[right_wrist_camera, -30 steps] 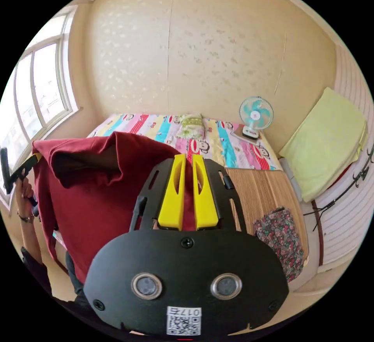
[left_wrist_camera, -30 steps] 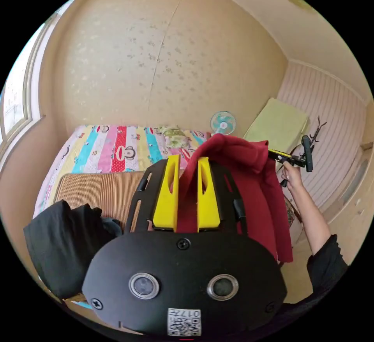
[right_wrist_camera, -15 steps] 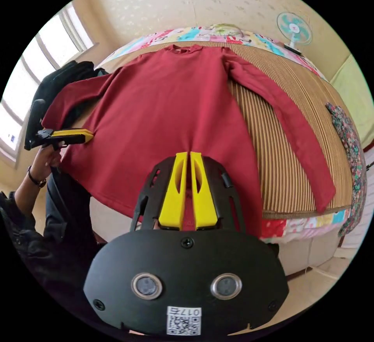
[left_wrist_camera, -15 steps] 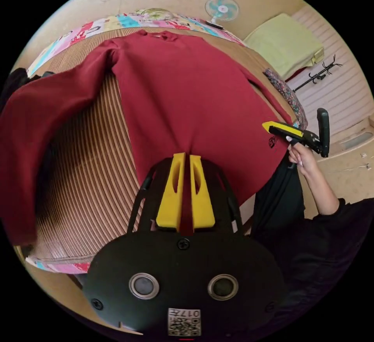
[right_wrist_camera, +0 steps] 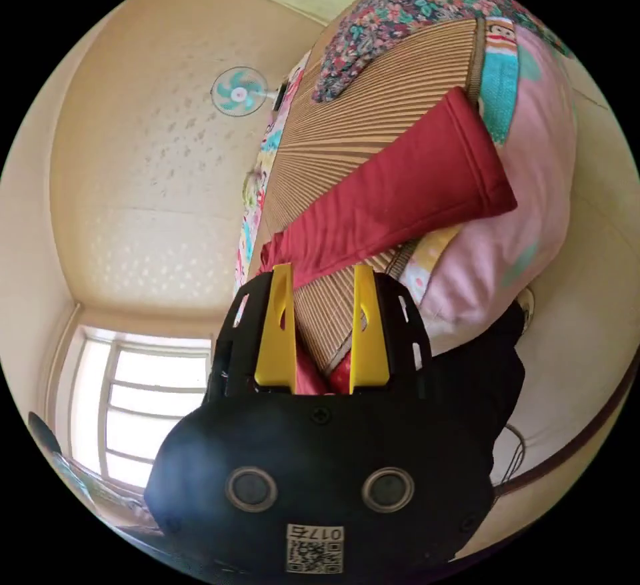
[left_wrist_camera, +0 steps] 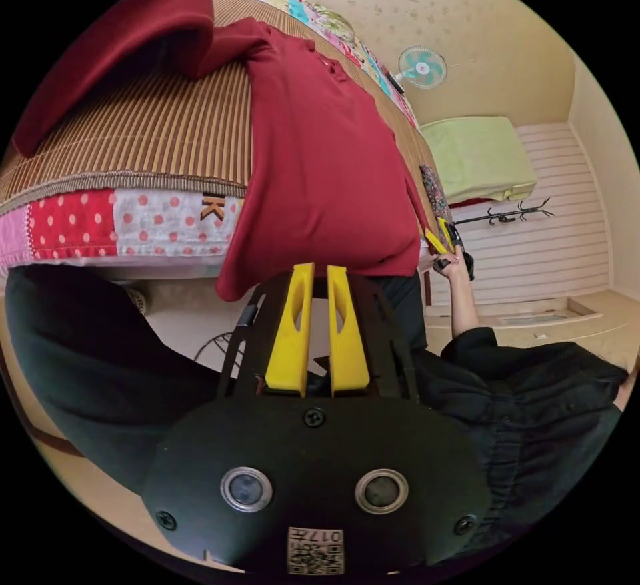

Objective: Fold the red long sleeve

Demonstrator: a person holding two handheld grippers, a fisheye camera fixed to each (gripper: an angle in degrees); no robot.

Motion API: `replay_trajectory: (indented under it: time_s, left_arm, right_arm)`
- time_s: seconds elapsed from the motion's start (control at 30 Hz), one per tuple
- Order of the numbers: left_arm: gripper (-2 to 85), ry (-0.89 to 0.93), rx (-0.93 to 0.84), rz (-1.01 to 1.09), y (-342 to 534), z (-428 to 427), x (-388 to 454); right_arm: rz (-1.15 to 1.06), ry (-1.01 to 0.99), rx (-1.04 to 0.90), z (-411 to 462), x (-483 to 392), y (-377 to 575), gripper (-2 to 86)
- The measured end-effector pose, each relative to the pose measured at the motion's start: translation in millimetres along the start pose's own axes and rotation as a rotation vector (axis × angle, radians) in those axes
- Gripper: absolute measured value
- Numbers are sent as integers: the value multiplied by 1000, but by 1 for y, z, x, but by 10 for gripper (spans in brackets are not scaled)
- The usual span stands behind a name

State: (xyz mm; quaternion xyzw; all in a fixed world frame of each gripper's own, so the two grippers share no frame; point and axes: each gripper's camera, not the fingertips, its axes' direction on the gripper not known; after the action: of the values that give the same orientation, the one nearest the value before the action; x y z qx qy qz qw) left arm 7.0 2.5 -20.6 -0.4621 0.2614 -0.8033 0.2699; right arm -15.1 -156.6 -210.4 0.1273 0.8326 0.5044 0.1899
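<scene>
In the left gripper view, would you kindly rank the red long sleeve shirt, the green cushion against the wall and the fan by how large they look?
1. red long sleeve shirt
2. green cushion
3. fan
The shirt lies nearer the camera, so true sizes stay unsure.

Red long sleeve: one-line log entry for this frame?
red long sleeve spread on striped mat, hem over bed edge | left gripper open, empty | right gripper open by hem
</scene>
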Motion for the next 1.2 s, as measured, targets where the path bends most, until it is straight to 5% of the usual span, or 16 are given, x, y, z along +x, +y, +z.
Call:
replay_trajectory:
  time_s: [0.13, 0.27, 0.43, 0.57, 0.67, 0.83, 0.93, 1.07, 1.13, 1.2]
  left_arm:
    - [47, -18, 70, -64, 8, -23, -10]
    - [49, -31, 153, -117, 20, -50, -25]
    - [85, 18, 299, -192, 32, -78, -55]
    - [123, 168, 496, -302, 34, -93, -98]
    - [138, 285, 621, -406, 34, -89, -131]
    - [154, 464, 799, -543, 37, -75, -173]
    - [126, 614, 885, -592, 40, -69, -198]
    - [17, 728, 961, -549, 45, -75, -208]
    - [7, 676, 1035, -464, 58, -97, -187]
    - [1, 316, 1063, -258, 69, -147, -115]
  right_arm:
    - [218, -184, 89, -10, 41, -27, 74]
    - [240, -19, 255, -29, 16, -53, 35]
    - [-401, -31, 282, 14, -181, -26, 23]
    - [-970, -229, 5, 130, -337, 96, 22]
    - [-1059, -269, -284, 243, -360, 194, 22]
    - [-805, 232, -750, 399, -247, 316, 22]
    - [-753, 68, -700, 365, -212, 338, 21]
    - [-922, 282, -545, 298, -211, 352, 23]
    - [-1051, 435, -391, 265, -215, 356, 22]
    - [-1198, 703, -182, 242, -209, 361, 20]
